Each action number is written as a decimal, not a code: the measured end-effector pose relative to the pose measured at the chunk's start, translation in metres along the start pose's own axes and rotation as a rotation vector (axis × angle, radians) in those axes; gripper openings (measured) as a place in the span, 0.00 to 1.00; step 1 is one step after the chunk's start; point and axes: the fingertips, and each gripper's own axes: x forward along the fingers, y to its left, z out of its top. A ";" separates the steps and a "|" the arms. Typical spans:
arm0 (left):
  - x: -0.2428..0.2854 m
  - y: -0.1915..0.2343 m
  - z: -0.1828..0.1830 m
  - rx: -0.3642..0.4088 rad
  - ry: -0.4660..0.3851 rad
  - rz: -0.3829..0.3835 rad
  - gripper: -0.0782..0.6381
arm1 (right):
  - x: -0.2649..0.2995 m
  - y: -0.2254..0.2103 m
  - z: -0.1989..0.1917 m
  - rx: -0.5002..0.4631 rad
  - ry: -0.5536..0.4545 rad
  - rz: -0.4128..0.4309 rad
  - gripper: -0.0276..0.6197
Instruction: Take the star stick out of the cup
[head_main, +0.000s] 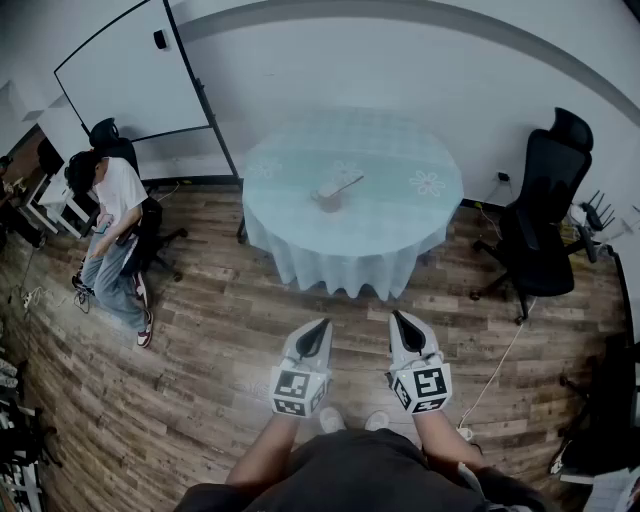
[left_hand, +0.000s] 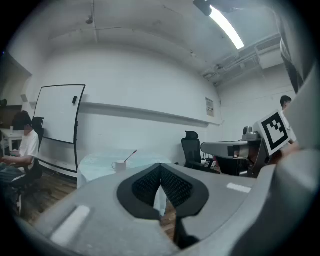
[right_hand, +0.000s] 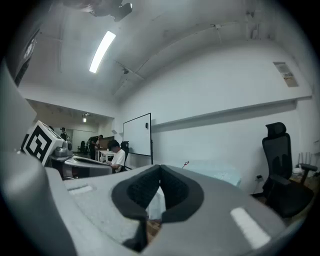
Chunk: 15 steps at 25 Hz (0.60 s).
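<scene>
Star stick (head_main: 346, 184) in cup (head_main: 329, 201) far beyond left tongs (head_main: 322, 326), right tongs (head_main: 399, 318), both pressed together.

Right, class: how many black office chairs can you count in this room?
2: an empty chair right of the round table, and an occupied chair at the left by the whiteboard, a person seated in it. More may be hidden beyond the left edge.

The star stick (head_main: 346, 183) stands in the cup (head_main: 328, 201) on the table (head_main: 400, 150), a chair (head_main: 545, 210) to its right.
</scene>
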 end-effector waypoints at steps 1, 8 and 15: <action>-0.001 0.001 0.002 0.004 -0.004 0.000 0.12 | 0.001 0.002 0.001 -0.008 -0.002 0.001 0.05; -0.010 0.008 0.006 0.010 -0.016 -0.006 0.12 | 0.006 0.022 0.003 -0.033 -0.003 0.016 0.05; -0.016 0.027 0.002 0.000 -0.019 -0.011 0.12 | 0.021 0.043 0.000 -0.003 -0.011 0.036 0.05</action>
